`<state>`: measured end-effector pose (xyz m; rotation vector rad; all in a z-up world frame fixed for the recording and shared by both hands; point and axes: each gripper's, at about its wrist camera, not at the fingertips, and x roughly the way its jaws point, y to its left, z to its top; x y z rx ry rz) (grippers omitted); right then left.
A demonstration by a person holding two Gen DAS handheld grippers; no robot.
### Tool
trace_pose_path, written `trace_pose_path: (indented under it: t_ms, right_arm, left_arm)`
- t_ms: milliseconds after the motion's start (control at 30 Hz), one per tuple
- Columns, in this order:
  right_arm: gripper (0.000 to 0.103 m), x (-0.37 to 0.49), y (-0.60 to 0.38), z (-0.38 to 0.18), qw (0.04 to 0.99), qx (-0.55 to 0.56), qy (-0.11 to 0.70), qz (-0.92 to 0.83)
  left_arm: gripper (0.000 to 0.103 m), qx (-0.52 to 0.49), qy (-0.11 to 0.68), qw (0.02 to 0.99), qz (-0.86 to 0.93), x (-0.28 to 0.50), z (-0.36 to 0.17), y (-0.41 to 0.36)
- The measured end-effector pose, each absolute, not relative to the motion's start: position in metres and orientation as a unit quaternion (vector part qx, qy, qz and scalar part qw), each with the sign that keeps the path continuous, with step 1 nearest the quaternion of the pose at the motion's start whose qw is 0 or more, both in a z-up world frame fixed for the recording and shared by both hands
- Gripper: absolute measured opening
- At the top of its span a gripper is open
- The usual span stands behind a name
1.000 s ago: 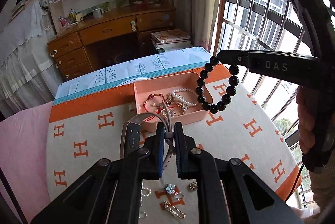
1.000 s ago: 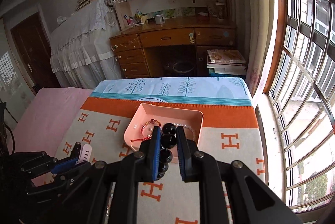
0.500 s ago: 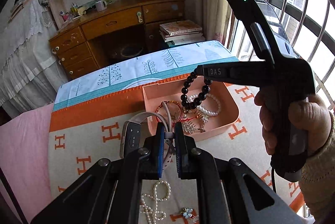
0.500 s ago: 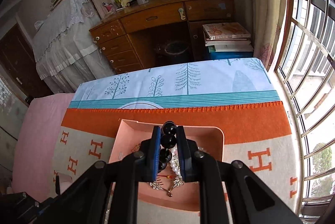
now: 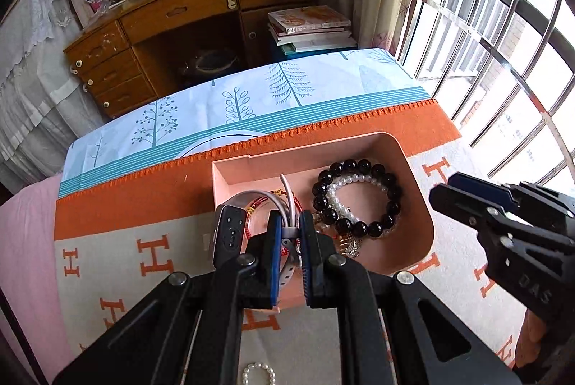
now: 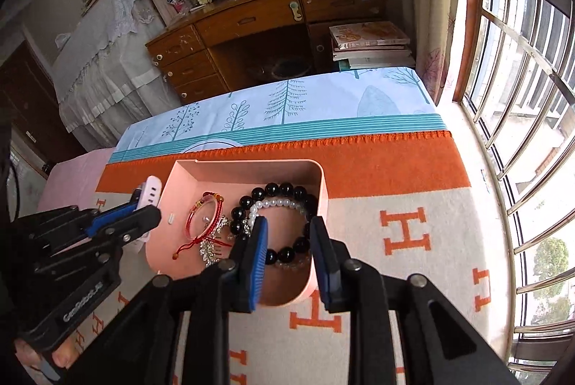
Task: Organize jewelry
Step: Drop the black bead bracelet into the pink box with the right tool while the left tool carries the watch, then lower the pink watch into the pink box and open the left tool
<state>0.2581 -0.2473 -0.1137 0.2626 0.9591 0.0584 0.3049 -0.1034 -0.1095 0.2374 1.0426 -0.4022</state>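
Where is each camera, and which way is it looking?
Left wrist view: rides on the left gripper, looking down along its fingers, shut on a watch, at the pink tray; the right gripper shows at right.
Right wrist view: rides on the right gripper, looking down between its opening fingers into the tray; the left gripper and a hand show at left.
Both share the tray, black bead bracelet, orange blanket and desk.

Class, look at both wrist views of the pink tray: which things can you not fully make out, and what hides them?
- Watch strap, left view: the left claw hides its lower part.
- Black bead bracelet, right view: near beads behind the right claw.
- Pearl strand, left view: cut off by the bottom edge.
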Motion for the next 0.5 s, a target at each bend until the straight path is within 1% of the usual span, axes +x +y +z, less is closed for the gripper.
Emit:
trace_pose_path:
  t_ms: [167,200,233,267,333,400,500]
  right_arm:
    - [0.025,0.237,-0.252,-0.113,0.881,0.134,0.451,0.038]
    - [0.025,0.235,-0.253,-0.114,0.882,0.131,0.451,0.037]
    - [0.025,0.233,-0.254,-0.114,0.882,0.128,0.451,0.034]
    - [0.025,0.232,-0.254,-0.114,0.883,0.127,0.451,0.034]
    - [0.025,0.230,-0.256,-0.115,0.881,0.131,0.453,0.037]
    - [0.025,0.227,-0.257,-0.115,0.881,0.136,0.451,0.042]
    - [0.025,0.223,-0.255,-0.113,0.883,0.135,0.448,0.049]
  left_arm:
    - [0.011,0.123,0.502,0.839,-0.171,0.325,-0.130,-0.121]
    - [0.017,0.127,0.499,0.842,-0.161,0.328,-0.132,-0.123]
    - [0.025,0.129,0.497,0.844,-0.157,0.329,-0.134,-0.125]
    - [0.029,0.130,0.494,0.845,-0.155,0.331,-0.135,-0.126]
    - [0.052,0.124,0.492,0.849,-0.148,0.332,-0.134,-0.124]
    - [0.061,0.117,0.489,0.852,-0.147,0.330,-0.130,-0.120]
    - [0.063,0.111,0.488,0.852,-0.152,0.324,-0.122,-0.114]
